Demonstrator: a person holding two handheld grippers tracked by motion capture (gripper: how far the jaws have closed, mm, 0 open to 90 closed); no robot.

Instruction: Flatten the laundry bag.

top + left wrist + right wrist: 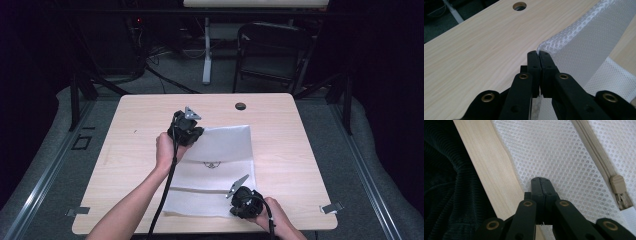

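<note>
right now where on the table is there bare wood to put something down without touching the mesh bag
Bare wood runs down the table left of the white mesh bag, a broad strip lies between the bag and the right edge, and a band along the far edge holds the cable hole. It is crowded at the bag's far left corner, pinched by the left gripper, and near edge, by the right gripper.

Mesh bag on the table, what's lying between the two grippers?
In the high view, only the white mesh bag spans from the left gripper to the right gripper, with a small dark emblem midway.
</note>
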